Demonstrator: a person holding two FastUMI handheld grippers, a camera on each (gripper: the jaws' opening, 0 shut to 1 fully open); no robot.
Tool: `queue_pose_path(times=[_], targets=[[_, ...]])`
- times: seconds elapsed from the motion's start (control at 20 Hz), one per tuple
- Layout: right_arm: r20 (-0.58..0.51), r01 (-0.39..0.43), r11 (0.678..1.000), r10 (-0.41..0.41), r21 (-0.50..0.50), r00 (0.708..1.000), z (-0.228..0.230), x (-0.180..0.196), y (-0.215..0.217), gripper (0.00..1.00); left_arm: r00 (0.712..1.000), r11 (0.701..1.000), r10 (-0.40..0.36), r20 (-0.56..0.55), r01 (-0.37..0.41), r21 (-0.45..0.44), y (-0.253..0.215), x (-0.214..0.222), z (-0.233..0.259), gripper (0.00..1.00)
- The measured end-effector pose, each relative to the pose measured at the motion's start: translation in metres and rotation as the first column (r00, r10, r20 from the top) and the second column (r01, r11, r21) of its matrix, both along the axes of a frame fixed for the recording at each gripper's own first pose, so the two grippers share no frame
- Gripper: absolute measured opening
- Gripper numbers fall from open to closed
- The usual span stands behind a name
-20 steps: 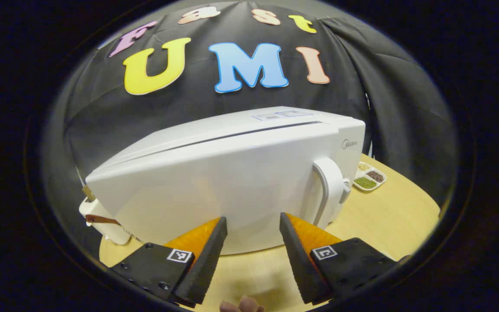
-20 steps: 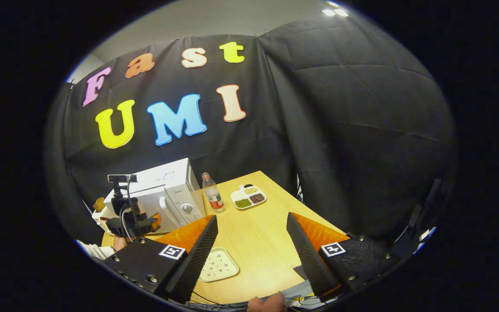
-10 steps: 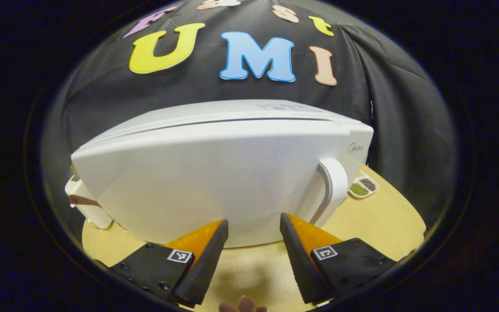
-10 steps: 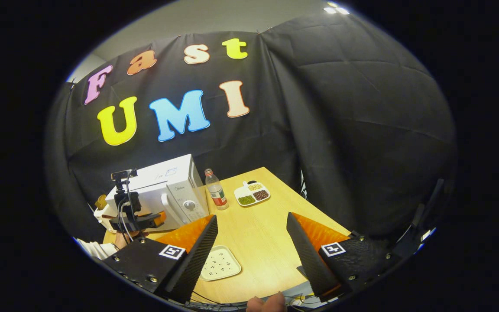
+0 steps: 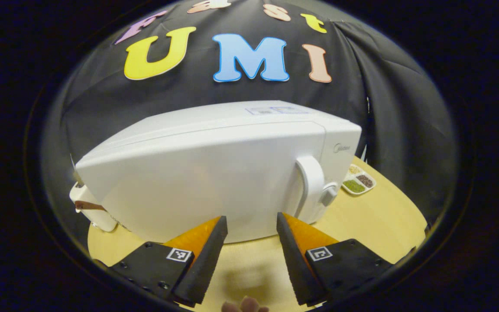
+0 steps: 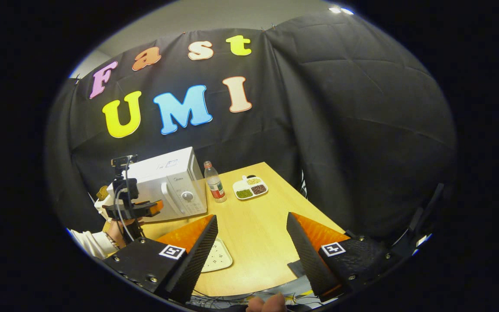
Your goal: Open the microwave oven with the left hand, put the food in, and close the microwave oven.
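facing white microwave [image 5: 215, 173], door shut, left gripper [image 5: 249, 236] fingers apart

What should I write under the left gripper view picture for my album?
Open left gripper faces the closed white microwave, its handle off to the right, on a wooden table.

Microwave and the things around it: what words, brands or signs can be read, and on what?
"Midea": brand mark on the microwave front, upper right.
Too small to read: stickers on the microwave's top.
Too blurred to read: bottle label.
No words: coded square markers on left gripper and right gripper.
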State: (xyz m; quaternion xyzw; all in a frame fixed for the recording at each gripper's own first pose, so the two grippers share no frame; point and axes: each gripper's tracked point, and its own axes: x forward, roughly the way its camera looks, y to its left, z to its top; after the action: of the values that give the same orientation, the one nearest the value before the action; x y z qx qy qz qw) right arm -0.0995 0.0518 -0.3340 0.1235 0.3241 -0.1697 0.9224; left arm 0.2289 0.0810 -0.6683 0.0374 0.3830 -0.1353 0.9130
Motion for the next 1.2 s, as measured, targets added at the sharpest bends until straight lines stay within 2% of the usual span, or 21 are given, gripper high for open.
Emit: queue_pose_path(times=[0.25, 0.3, 0.35, 0.4, 0.55, 0.65, 0.75, 0.85, 0.9, 1.0, 1.05, 1.2], targets=[[0.043, -0.130, 0.992, 0.130, 0.001, 0.991, 0.009, 0.015, -0.019, 0.98, 0.992, 1.000, -0.015, 0.129, 0.014, 0.010, -0.012, -0.045, 0.111, 0.82], [0.048, -0.162, 0.987, 0.161, 0.016, 0.986, 0.012, 0.016, -0.022, 0.98, 0.988, 1.000, 0.001, 0.153, -0.002, 0.006, -0.013, -0.056, 0.139, 0.82], [0.074, -0.191, 0.982, 0.189, 0.015, 0.979, 0.020, 0.022, -0.025, 0.94, 0.985, 0.999, 0.018, 0.169, -0.013, -0.031, -0.021, -0.065, 0.166, 0.81], [0.094, -0.209, 0.978, 0.209, -0.007, 0.973, 0.029, 0.026, -0.034, 0.98, 0.985, 0.997, 0.043, 0.169, -0.031, -0.073, -0.030, -0.077, 0.191, 0.81], [0.090, -0.262, 0.963, 0.268, -0.067, 0.959, 0.044, 0.035, -0.054, 0.98, 0.968, 0.982, 0.159, 0.196, -0.135, -0.130, -0.033, -0.097, 0.275, 0.85], [0.088, -0.303, 0.949, 0.310, -0.084, 0.947, 0.065, 0.044, -0.058, 0.98, 0.937, 0.977, 0.197, 0.288, -0.164, -0.136, -0.038, -0.110, 0.348, 0.84], [0.129, -0.357, 0.929, 0.368, -0.097, 0.921, 0.093, 0.054, -0.052, 0.98, 0.882, 0.976, 0.217, 0.419, -0.196, -0.094, -0.031, -0.130, 0.416, 0.83], [0.192, -0.397, 0.907, 0.418, -0.138, 0.888, 0.122, 0.063, -0.046, 0.98, 0.830, 0.977, 0.201, 0.520, -0.208, -0.046, -0.030, -0.164, 0.470, 0.83], [0.220, -0.422, 0.895, 0.444, -0.143, 0.869, 0.134, 0.068, -0.038, 0.98, 0.809, 0.973, 0.221, 0.545, -0.218, -0.071, -0.030, -0.177, 0.489, 0.83], [0.268, -0.460, 0.880, 0.475, -0.122, 0.838, 0.153, 0.071, -0.016, 0.98, 0.799, 0.959, 0.283, 0.530, -0.230, -0.165, -0.033, -0.199, 0.512, 0.86], [0.291, -0.470, 0.876, 0.480, -0.106, 0.828, 0.164, 0.071, -0.008, 0.98, 0.794, 0.950, 0.312, 0.521, -0.250, -0.189, -0.023, -0.206, 0.526, 0.86], [0.367, -0.465, 0.879, 0.471, -0.110, 0.802, 0.201, 0.070, 0.010, 0.98, 0.742, 0.934, 0.356, 0.568, -0.288, -0.210, 0.016, -0.216, 0.586, 0.86]])
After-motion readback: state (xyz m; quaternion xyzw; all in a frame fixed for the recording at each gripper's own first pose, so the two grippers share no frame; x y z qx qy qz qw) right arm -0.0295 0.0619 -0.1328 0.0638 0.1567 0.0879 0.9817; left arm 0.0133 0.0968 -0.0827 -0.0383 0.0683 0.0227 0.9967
